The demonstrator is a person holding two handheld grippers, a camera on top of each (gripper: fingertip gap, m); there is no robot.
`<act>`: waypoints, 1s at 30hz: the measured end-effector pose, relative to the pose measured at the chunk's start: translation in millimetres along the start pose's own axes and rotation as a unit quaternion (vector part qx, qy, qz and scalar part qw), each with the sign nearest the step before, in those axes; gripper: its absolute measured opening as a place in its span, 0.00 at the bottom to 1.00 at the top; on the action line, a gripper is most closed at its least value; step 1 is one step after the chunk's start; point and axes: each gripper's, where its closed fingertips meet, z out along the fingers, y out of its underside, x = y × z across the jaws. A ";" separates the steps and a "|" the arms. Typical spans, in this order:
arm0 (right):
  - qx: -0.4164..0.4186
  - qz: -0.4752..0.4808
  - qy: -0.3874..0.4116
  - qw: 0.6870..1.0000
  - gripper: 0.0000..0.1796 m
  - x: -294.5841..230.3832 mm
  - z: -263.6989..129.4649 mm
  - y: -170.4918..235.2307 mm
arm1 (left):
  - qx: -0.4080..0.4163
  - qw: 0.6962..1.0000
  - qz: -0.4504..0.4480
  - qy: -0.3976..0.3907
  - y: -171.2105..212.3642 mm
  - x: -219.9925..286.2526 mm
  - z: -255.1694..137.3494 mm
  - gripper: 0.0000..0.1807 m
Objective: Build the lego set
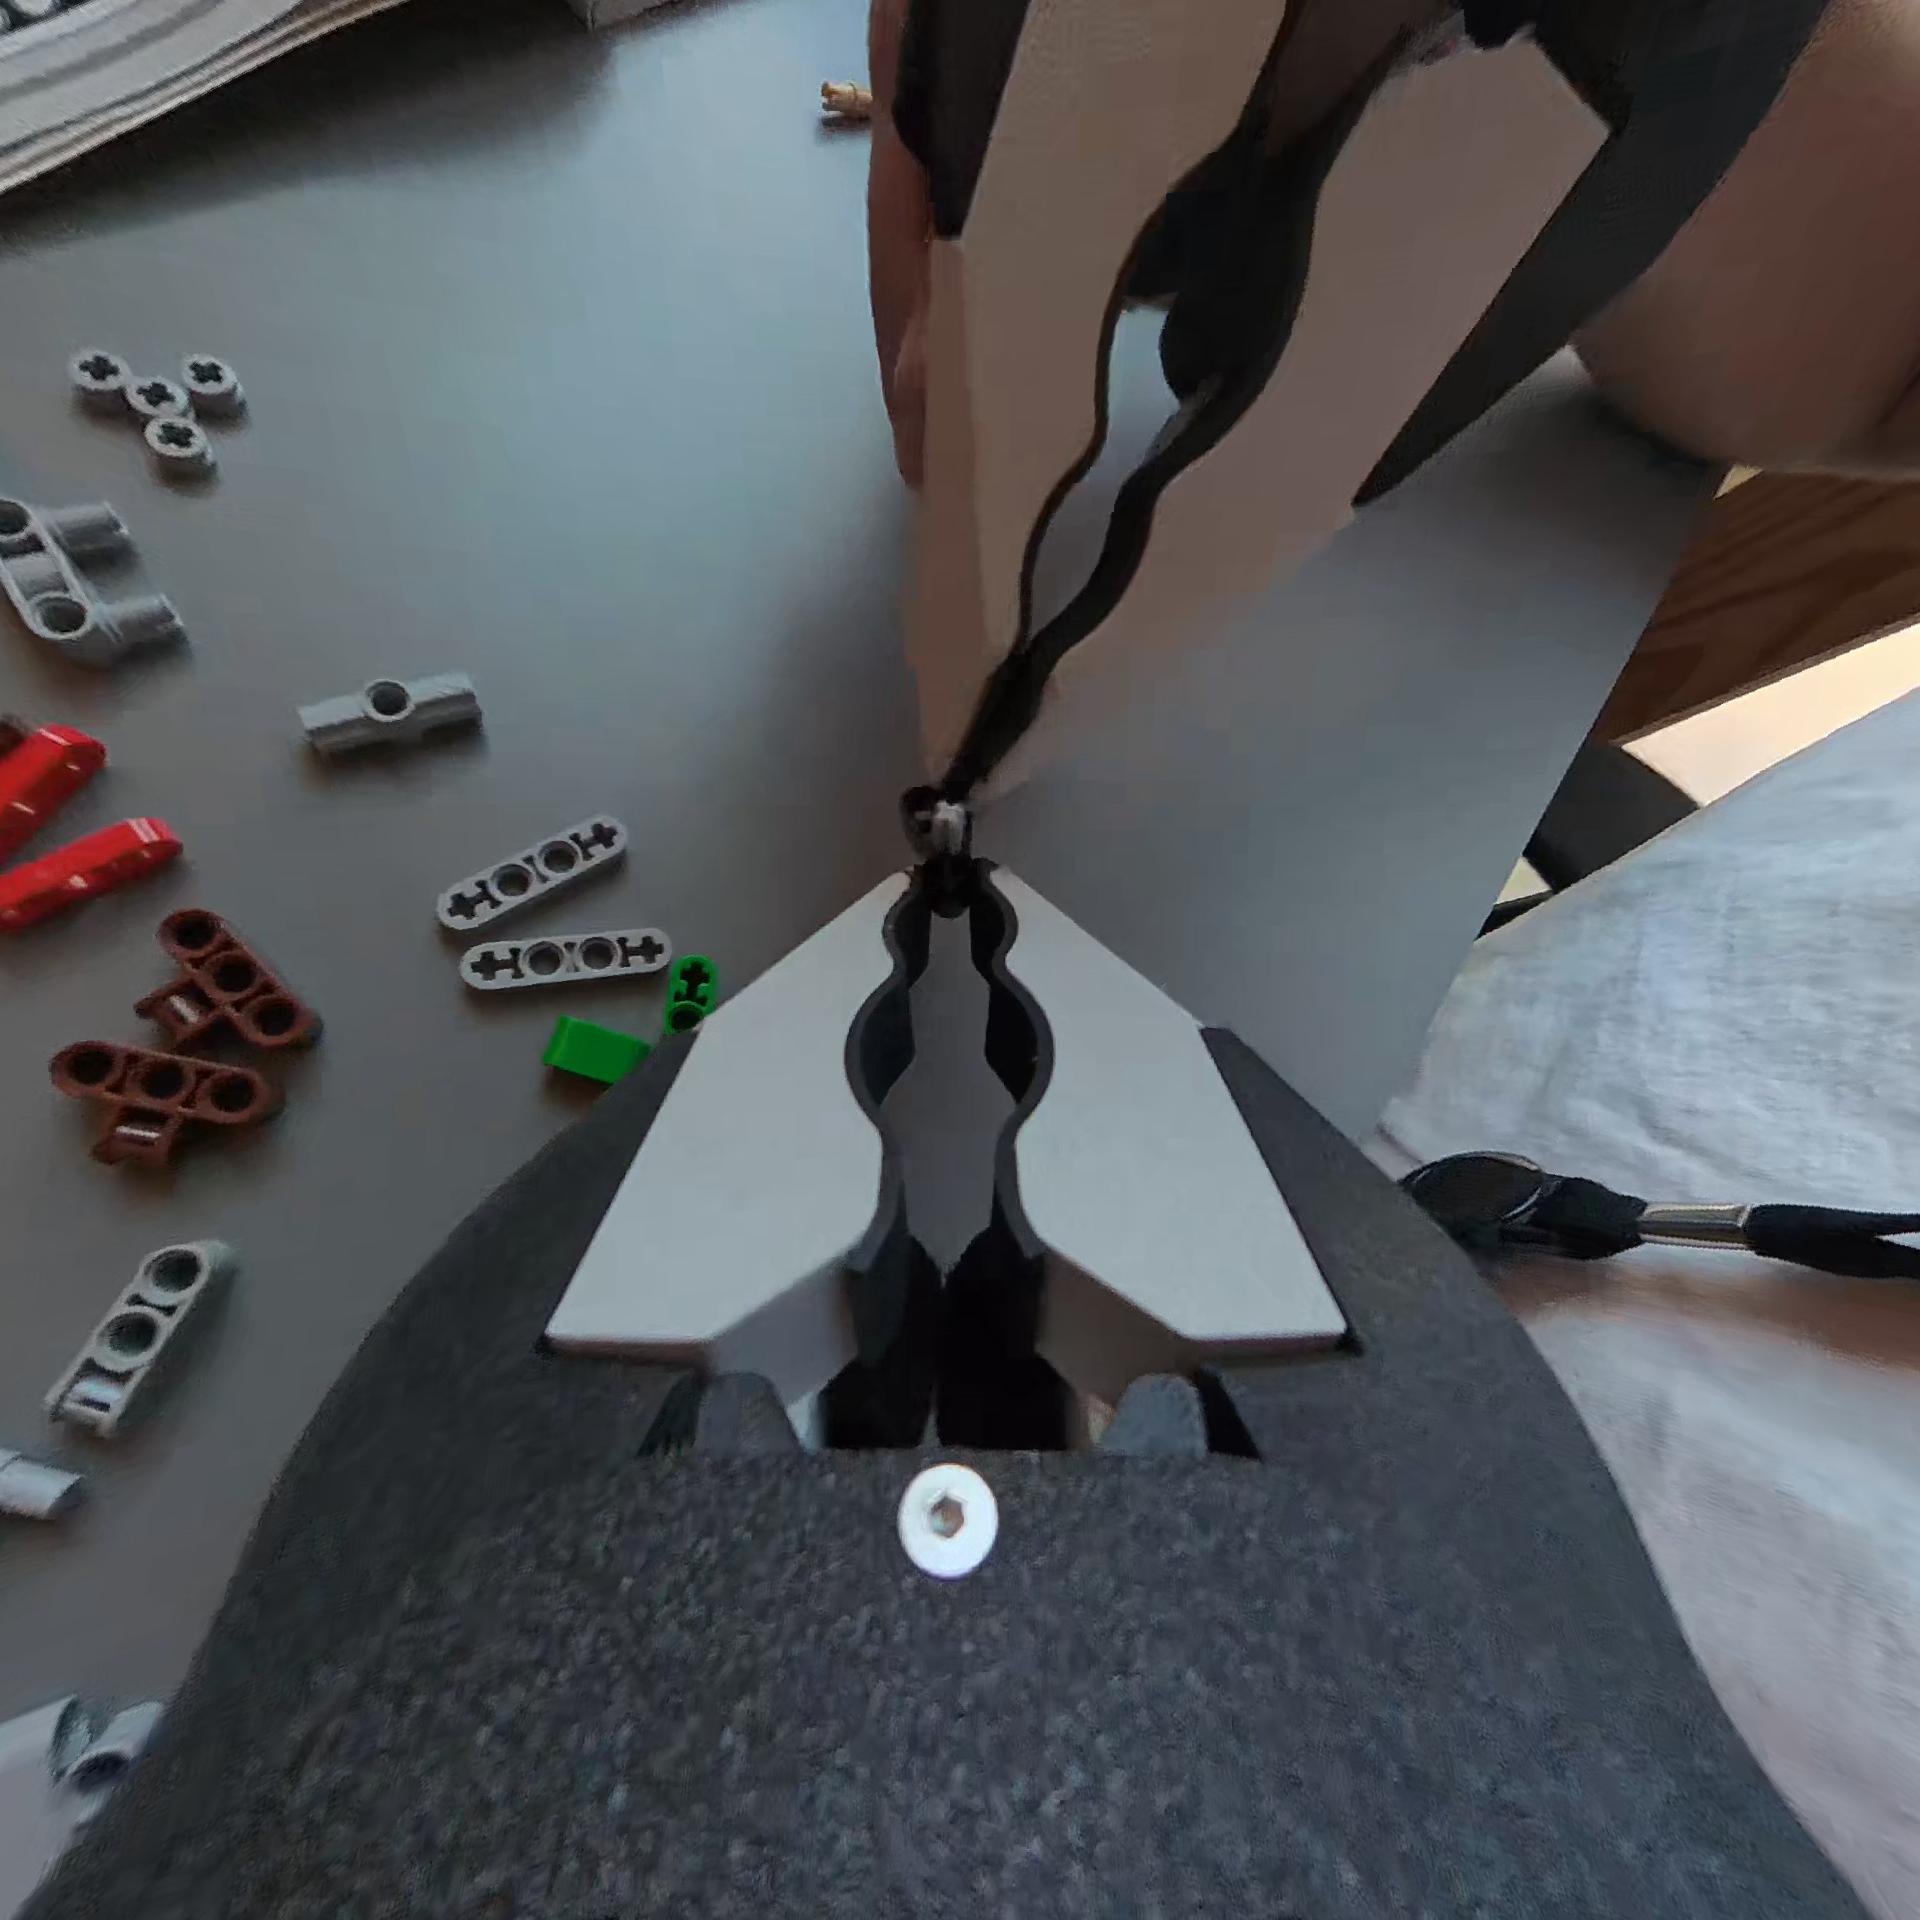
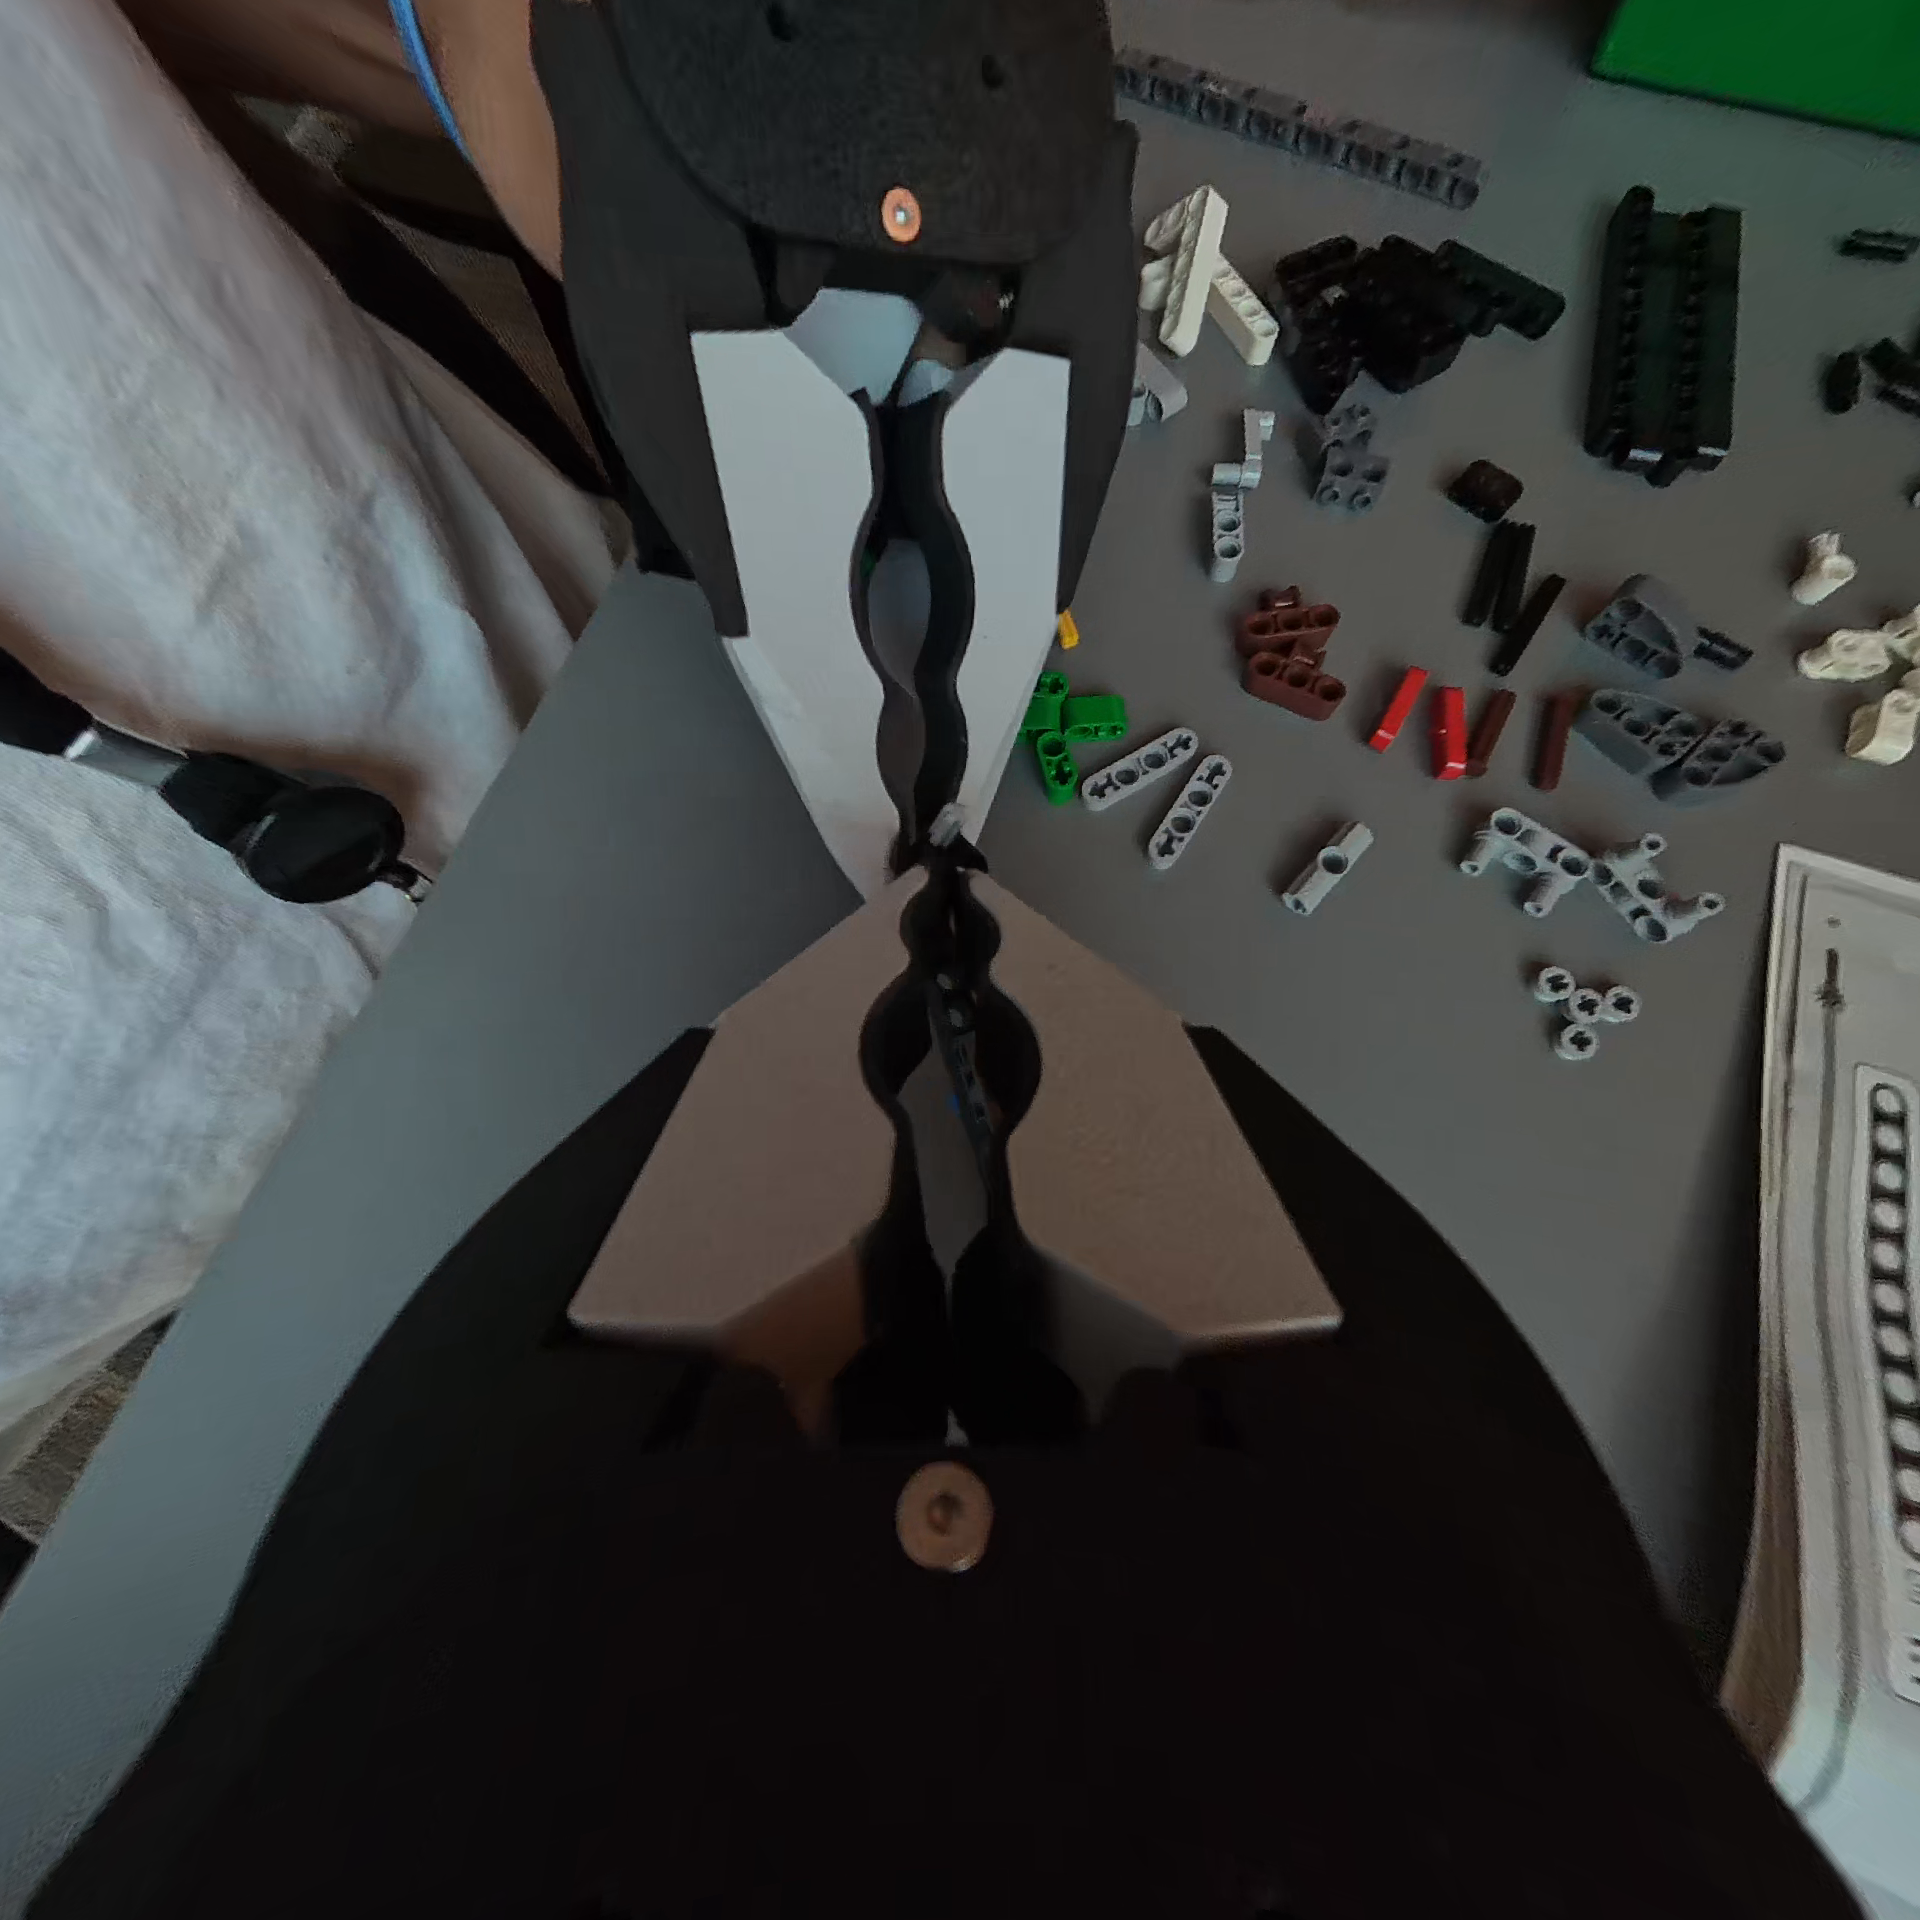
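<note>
My right gripper [image 2: 940,883] is shut on a thin black beam [image 2: 961,1039] that runs lengthwise between its jaws. My left gripper [image 1: 945,896] faces it tip to tip, above the grey table's near edge. The left jaws are shut at the tips on a small light-grey piece [image 2: 948,826] at the beam's end, which also shows in the left wrist view [image 1: 948,826]. In the left wrist view the right gripper [image 1: 940,805] comes down from above. In the right wrist view the left gripper [image 2: 923,847] does the same. The joint itself is mostly hidden by the fingertips.
Loose parts lie on the grey table [image 1: 582,416]: thin grey beams [image 1: 532,871], green pieces [image 1: 592,1049], brown connectors [image 1: 229,982], red pieces [image 1: 83,868], a black pile [image 2: 1403,312] and white beams [image 2: 1205,281]. An instruction booklet [image 2: 1849,1247] lies at the right. White cloth [image 2: 208,520] is beyond the table edge. The grippers are tip to tip, or close to it.
</note>
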 end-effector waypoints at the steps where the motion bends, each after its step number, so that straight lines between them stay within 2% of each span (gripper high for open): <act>1: -0.008 -0.027 0.018 0.999 0.00 0.8 0.2 0.7 | 0.000 1.000 0.020 -0.007 -0.7 -0.1 0.0 0.04; 4: -0.035 -0.085 0.048 0.995 0.00 1.3 -0.8 3.2 | 0.004 0.997 0.074 -0.038 -3.6 -4.1 -1.5 0.04; 6: -0.019 -0.084 0.050 0.995 0.00 0.3 -6.6 -0.2 | 0.005 0.996 0.080 -0.035 -4.6 -2.6 -2.0 0.04; 10: -0.010 -0.060 0.026 0.998 0.13 -3.4 -22.2 -4.1 | 0.023 0.999 0.030 0.001 -10.7 3.7 -4.9 0.04; 13: -0.024 -0.104 0.070 0.992 0.21 1.5 -22.8 -1.5 | 0.040 0.998 -0.024 0.050 -19.1 11.5 -10.2 0.04; 15: -0.004 -0.114 0.089 0.989 0.16 5.4 -23.3 -5.9 | 0.036 0.998 -0.019 0.058 -19.3 12.3 -10.6 0.04; 16: 0.005 -0.104 0.073 0.992 0.14 4.7 -23.6 -5.8 | 0.032 0.998 -0.009 0.051 -18.0 10.5 -9.8 0.04; 20: -0.015 -0.041 -0.056 0.997 0.15 -9.5 -22.8 9.1 | 0.021 0.997 0.069 0.020 -13.8 11.5 -8.4 0.04; 23: -0.025 -0.050 -0.061 0.997 0.10 -9.4 -16.4 13.0 | 0.031 0.995 0.098 0.006 -19.8 16.4 -9.7 0.04; 24: -0.026 -0.056 -0.062 0.996 0.05 -11.4 -14.4 13.2 | 0.030 0.995 0.100 -0.004 -20.4 15.7 -9.9 0.04; 30: -0.064 -0.044 -0.062 0.995 0.03 -16.1 -11.6 18.2 | 0.045 0.992 0.112 -0.038 -17.6 16.1 -6.4 0.05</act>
